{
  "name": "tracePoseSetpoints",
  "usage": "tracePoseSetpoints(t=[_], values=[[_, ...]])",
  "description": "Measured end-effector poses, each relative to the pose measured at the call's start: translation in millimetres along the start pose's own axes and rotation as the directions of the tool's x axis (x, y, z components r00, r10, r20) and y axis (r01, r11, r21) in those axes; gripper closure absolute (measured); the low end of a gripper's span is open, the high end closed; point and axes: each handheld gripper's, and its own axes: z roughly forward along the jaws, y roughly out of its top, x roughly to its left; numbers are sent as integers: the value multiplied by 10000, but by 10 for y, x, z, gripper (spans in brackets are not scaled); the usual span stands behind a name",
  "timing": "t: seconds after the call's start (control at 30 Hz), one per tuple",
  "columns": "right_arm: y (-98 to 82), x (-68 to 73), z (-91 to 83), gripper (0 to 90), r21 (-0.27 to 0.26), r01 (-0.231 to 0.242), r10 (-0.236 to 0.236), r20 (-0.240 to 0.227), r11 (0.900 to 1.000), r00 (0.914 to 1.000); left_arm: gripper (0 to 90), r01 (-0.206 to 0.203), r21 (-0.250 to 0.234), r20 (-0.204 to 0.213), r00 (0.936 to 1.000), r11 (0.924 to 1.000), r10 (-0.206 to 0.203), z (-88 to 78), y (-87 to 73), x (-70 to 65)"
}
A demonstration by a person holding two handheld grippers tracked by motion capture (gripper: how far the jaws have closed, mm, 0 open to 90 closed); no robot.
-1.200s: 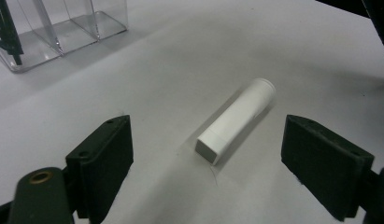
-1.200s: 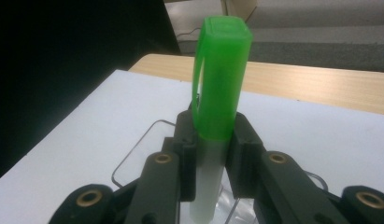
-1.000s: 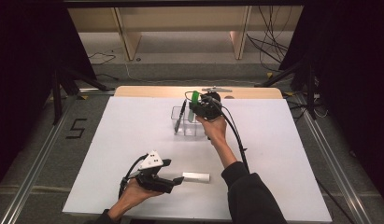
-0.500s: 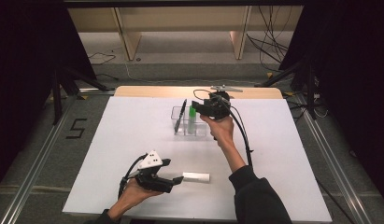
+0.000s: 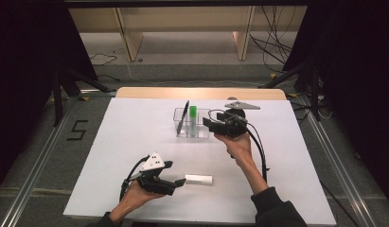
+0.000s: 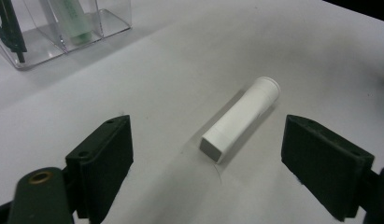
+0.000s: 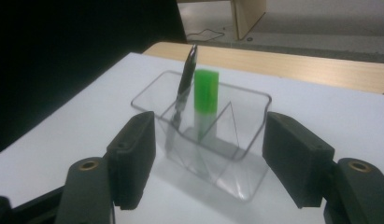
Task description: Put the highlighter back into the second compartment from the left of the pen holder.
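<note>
Green marker (image 5: 193,119) now stands in the clear holder (image 5: 191,124); right claw (image 5: 210,125), jaws just spread and empty, has backed off beside it. Left claw (image 5: 181,182) gapes at the white tube (image 5: 198,179).

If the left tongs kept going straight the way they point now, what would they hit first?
Most likely the white cylindrical tube lying on the white table; it sits just ahead of the open left tongs, roughly centred between them.

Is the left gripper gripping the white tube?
No, the white tube lies on the table between the left gripper's open jaws, untouched.
</note>
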Motion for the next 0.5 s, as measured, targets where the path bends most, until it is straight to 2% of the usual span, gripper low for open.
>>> tracePoseSetpoints(t=[0.23, 0.5], values=[[-277, 55, -225, 334, 157, 626, -621, -301, 9979, 9976, 163, 28, 62, -3, 10000, 10000, -28, 11, -2, -3], [-451, 75, -408, 330, 2, 666, -665, -509, 9978, 9965, 163, 7, 80, -2, 10000, 10000, -7, 12, 3, 8]])
